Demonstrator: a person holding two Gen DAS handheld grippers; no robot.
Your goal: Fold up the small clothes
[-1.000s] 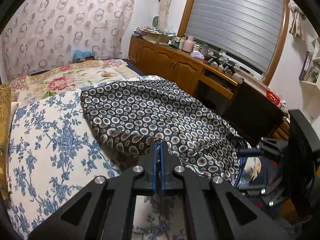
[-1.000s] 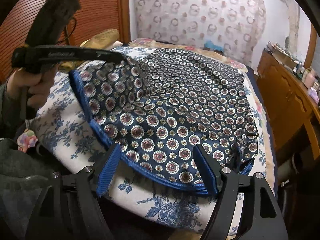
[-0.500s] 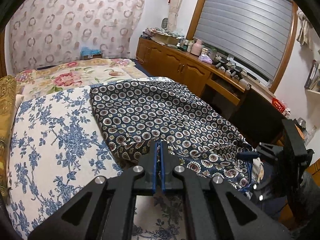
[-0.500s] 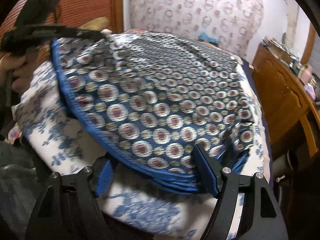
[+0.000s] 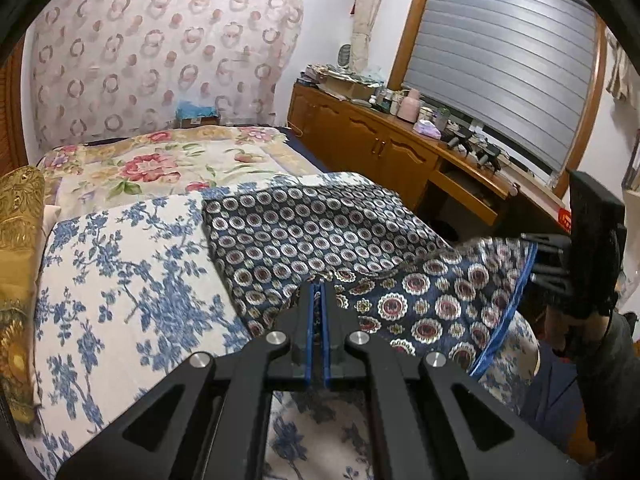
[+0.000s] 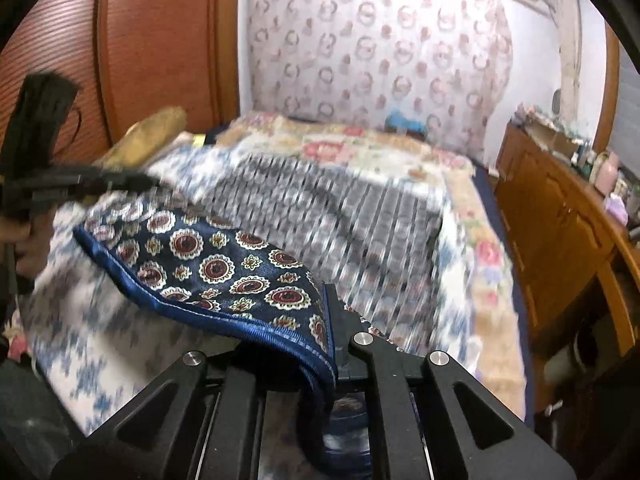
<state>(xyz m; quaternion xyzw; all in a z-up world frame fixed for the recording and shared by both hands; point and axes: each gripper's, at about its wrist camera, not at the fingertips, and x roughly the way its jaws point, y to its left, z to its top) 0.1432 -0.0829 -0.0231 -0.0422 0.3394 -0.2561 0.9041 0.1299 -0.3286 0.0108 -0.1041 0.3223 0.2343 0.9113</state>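
A navy cloth (image 5: 320, 228) printed with round medallions and edged in blue lies spread on the bed; its near edge is lifted off the sheet. My left gripper (image 5: 318, 296) is shut on that near edge, which disappears between its blue pads. In the right wrist view the left gripper (image 6: 148, 181) pinches the cloth's (image 6: 224, 264) left corner. My right gripper (image 6: 332, 320) is shut on the blue hem, which drapes over its left finger. The left wrist view shows the right gripper (image 5: 534, 258) holding the raised right corner.
The bed has a blue floral sheet (image 5: 120, 280) and a pink flowered quilt (image 5: 160, 164) behind it. A gold pillow (image 5: 16, 240) lies at the left edge. A cluttered wooden cabinet (image 5: 380, 156) runs along the bed's right side. A hand (image 6: 24, 240) grips the left tool.
My right gripper went from open around the hem to shut on it, and it rose, lifting the cloth's near right corner. The left gripper stayed shut and shifted a little.
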